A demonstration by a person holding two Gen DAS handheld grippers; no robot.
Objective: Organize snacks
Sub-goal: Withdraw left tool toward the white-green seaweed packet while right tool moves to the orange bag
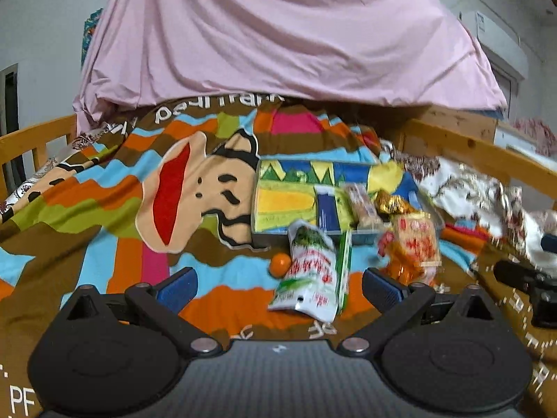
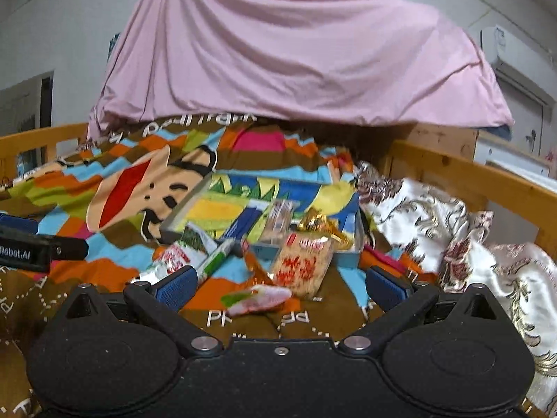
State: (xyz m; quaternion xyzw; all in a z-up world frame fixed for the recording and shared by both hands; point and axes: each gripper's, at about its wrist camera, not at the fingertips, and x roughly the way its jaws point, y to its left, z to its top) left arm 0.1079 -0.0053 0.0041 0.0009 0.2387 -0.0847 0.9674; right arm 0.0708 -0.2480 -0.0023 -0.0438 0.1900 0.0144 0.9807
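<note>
Both claws hover low over a bed spread with a bright cartoon blanket (image 1: 104, 209). The left claw (image 1: 278, 287) stands wide, its blue-padded fingers (image 1: 177, 287) well apart and holding nothing; the right claw (image 2: 278, 285) is likewise wide and empty.

Snacks lie in a loose heap in front of them. A shallow tray (image 1: 278, 188) with a colourful printed floor rests on the blanket and holds a dark blue packet (image 1: 327, 210), a pale bar (image 1: 362, 205) and gold-wrapped sweets (image 1: 391, 202). Outside the tray, just at its near edge:
- a white-and-green pouch (image 1: 310, 271) with red lettering, lying between the left claw's fingers in that view
- a thin green stick pack (image 1: 344, 268) touching the pouch's right side
- a small orange ball (image 1: 280, 263) — just left of the pouch
- a red-and-white cracker bag (image 1: 416, 240), blurred
- a small pink-and-green packet (image 2: 257, 299), nearest the right claw

A pink sheet (image 1: 278, 35) hangs behind; a floral quilt (image 2: 435, 223) lies to the right against the wooden rail (image 2: 470, 174).
</note>
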